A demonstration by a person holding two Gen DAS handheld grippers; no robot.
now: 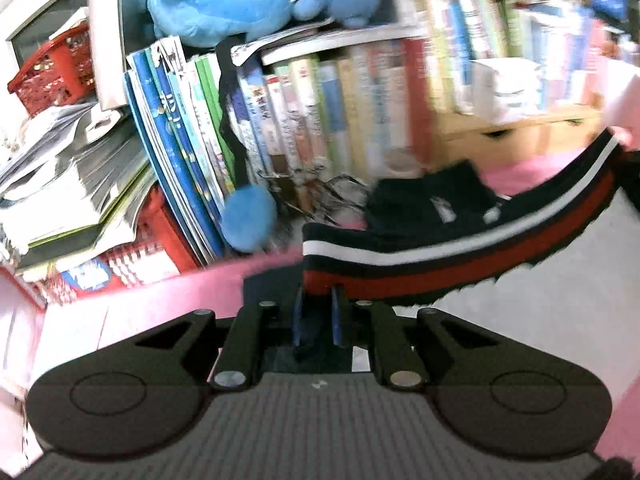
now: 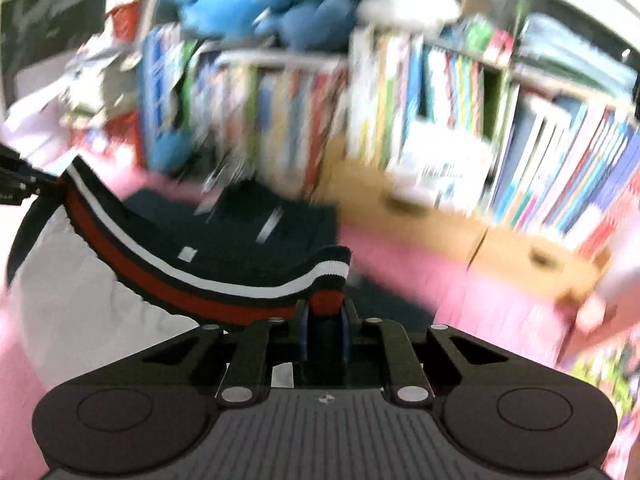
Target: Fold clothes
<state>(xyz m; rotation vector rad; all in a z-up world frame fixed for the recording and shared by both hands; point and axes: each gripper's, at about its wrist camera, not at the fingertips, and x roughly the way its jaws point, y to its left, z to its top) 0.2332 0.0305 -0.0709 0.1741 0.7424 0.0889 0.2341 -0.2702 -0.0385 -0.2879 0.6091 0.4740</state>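
A garment with a ribbed hem band (image 1: 440,248) striped navy, white and red, a navy body (image 1: 432,200) and a white inside (image 1: 540,312) hangs stretched between my two grippers above a pink surface. My left gripper (image 1: 318,300) is shut on the band's left end. My right gripper (image 2: 325,312) is shut on the band's other end (image 2: 328,280). The band (image 2: 180,280) sags in a curve between them. The left gripper shows at the far left edge of the right wrist view (image 2: 16,184). Both views are motion-blurred.
A pink bed or mat (image 2: 440,280) lies below. A crowded bookshelf (image 1: 320,120) stands close behind, with blue plush toys (image 1: 240,0) on top, a stack of papers (image 1: 72,184), a red basket (image 1: 52,72) and wooden drawers (image 2: 500,240).
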